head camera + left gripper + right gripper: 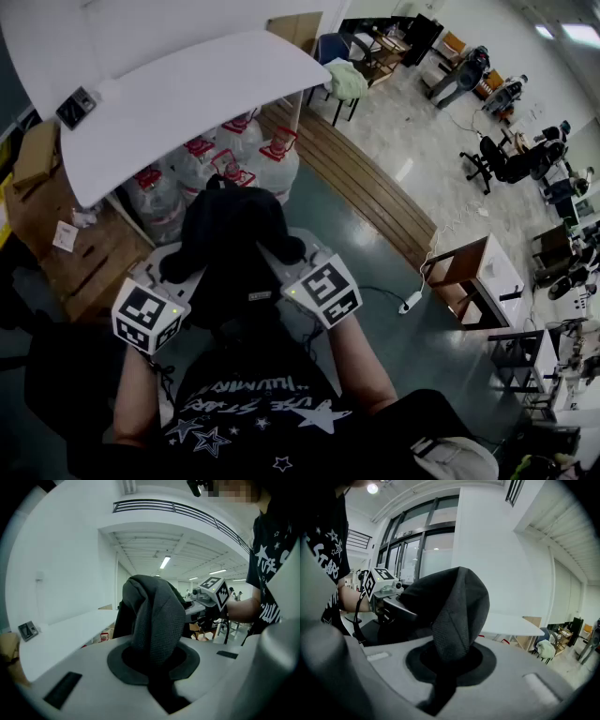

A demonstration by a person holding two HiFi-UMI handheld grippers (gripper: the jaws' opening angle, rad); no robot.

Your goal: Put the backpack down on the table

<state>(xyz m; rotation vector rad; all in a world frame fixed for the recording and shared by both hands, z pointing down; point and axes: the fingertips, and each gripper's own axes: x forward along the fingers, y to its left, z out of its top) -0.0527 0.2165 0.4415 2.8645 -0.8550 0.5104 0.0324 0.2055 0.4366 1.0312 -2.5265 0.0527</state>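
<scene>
Hanging at centre in the head view, the backpack (230, 239) is off the counter (187, 94), which lies at 11 o'clock; left tongs (176, 272) at 8 and right tongs (281, 255) at 4 carry it. Left gripper view: tongs clenched on its mesh padding (157, 620), perhaps a strap. Right gripper view: clenched likewise.

Head view is looking steeply down over the person's chest, backpack (230, 234) mid-frame, white table (187, 94) upper left. Both gripper views are looking along their jaws, close on a backpack strap (157, 616) (457, 611) filling centre frame. Each is also catching the opposite marker cube (216, 590) (377, 581) and that table.
</scene>
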